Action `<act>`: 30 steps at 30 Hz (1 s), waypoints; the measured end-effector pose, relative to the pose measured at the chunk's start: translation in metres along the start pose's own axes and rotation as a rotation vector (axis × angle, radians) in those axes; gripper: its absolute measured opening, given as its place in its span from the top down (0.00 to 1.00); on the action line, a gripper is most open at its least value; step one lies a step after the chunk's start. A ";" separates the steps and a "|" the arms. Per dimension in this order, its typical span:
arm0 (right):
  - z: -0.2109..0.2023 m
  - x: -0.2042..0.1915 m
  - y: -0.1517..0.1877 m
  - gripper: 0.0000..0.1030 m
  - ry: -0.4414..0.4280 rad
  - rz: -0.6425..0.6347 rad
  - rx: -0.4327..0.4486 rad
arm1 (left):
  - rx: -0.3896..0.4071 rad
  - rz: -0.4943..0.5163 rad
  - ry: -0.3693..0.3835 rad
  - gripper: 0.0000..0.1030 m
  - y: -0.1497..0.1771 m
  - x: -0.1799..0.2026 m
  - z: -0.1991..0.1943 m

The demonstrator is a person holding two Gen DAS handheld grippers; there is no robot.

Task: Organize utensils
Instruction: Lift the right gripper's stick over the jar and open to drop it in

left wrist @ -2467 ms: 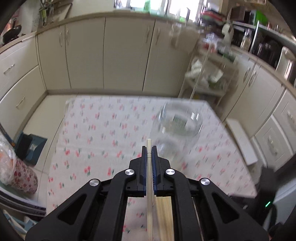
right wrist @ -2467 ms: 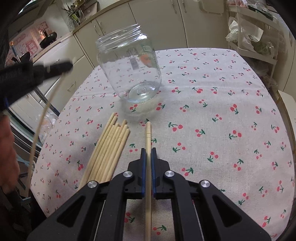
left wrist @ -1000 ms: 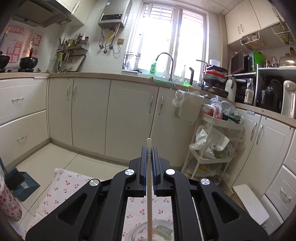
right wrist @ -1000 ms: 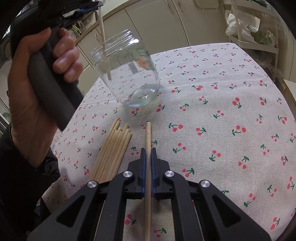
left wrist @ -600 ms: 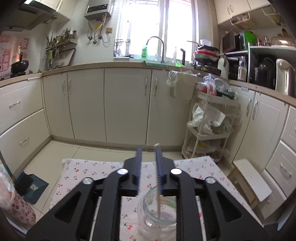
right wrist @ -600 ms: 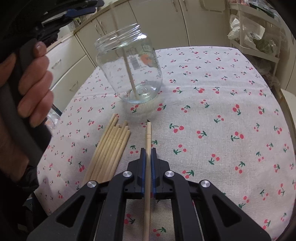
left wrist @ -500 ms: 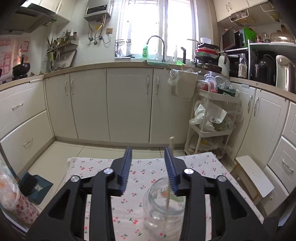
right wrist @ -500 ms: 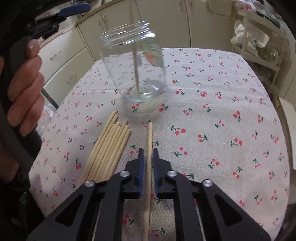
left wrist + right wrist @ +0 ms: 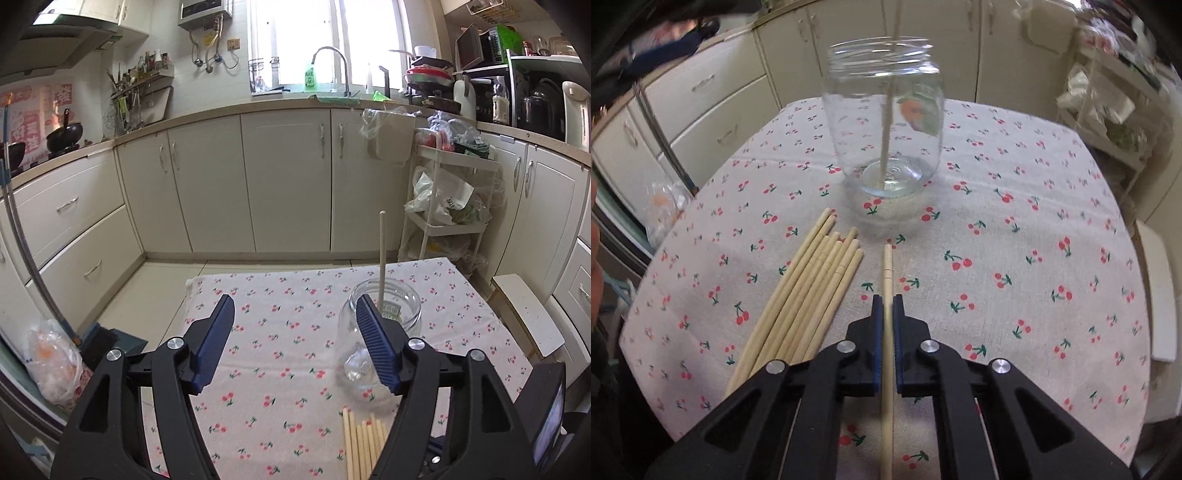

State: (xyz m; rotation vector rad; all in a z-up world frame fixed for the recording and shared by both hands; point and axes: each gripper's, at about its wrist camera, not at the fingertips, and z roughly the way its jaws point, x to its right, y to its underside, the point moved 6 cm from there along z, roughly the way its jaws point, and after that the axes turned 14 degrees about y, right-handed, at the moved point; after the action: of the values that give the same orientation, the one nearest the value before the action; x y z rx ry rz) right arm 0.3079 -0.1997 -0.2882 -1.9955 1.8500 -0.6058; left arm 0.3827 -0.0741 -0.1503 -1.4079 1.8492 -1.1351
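Bamboo chopstick [image 9: 887,325], held along the line of the right gripper [image 9: 885,317], whose jaws are closed on its shaft with only the stick's width between them; the blunt end projects forward toward the glass jar [image 9: 884,114] and stops short of its base. The jar stands upright on the cherry-print tablecloth [image 9: 1015,236], mouth open. Inside it one chopstick [image 9: 381,254] stands nearly vertical, foot on the jar floor, upper part rising well above the rim. Just beside the jar, on its near-left side in the right wrist view, lies the loose bundle of chopsticks [image 9: 809,295], flat on the cloth and fanned slightly. The left gripper [image 9: 295,332] hangs short of the jar, jaws spread wide and empty; in its own view the right-hand finger overlaps the jar's outline, though whether it touches the glass cannot be told.

Hazards, as judged: the jar is light-looking and tall, so a finger or incoming stick striking the rim could tip or slide it on the cloth. The held stick is gripped near mid-length and lies almost level; it must be swung upright above the mouth, or its tip may catch the rim or knock the standing stick askew.
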 end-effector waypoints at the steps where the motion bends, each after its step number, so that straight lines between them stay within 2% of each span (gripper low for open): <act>1: -0.001 0.003 0.002 0.94 -0.020 0.027 -0.008 | -0.005 -0.006 -0.002 0.34 0.001 -0.003 -0.002; 5: -0.007 0.017 0.005 0.94 -0.093 0.146 -0.019 | -0.013 -0.017 -0.012 0.32 0.006 -0.007 -0.010; 12: -0.042 0.038 -0.013 0.94 -0.170 0.288 0.066 | -0.046 -0.028 -0.018 0.31 0.011 -0.010 -0.014; 17: -0.078 0.051 -0.041 0.94 -0.213 0.357 0.188 | -0.069 -0.060 -0.021 0.26 0.019 -0.017 -0.009; 22: -0.109 0.061 -0.088 0.94 -0.264 0.424 0.362 | -0.129 -0.144 -0.013 0.24 0.052 -0.034 0.005; 26: -0.112 0.063 -0.122 0.94 -0.293 0.472 0.452 | -0.176 -0.202 -0.016 0.24 0.083 -0.048 0.017; 30: -0.100 0.068 -0.153 0.94 -0.284 0.546 0.507 | -0.170 -0.250 -0.005 0.24 0.096 -0.056 0.018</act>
State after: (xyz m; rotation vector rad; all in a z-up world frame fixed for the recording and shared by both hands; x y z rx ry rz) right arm 0.3882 -0.2517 -0.1178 -1.1250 1.7348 -0.5222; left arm 0.3678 -0.0166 -0.2459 -1.7772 1.8404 -1.1101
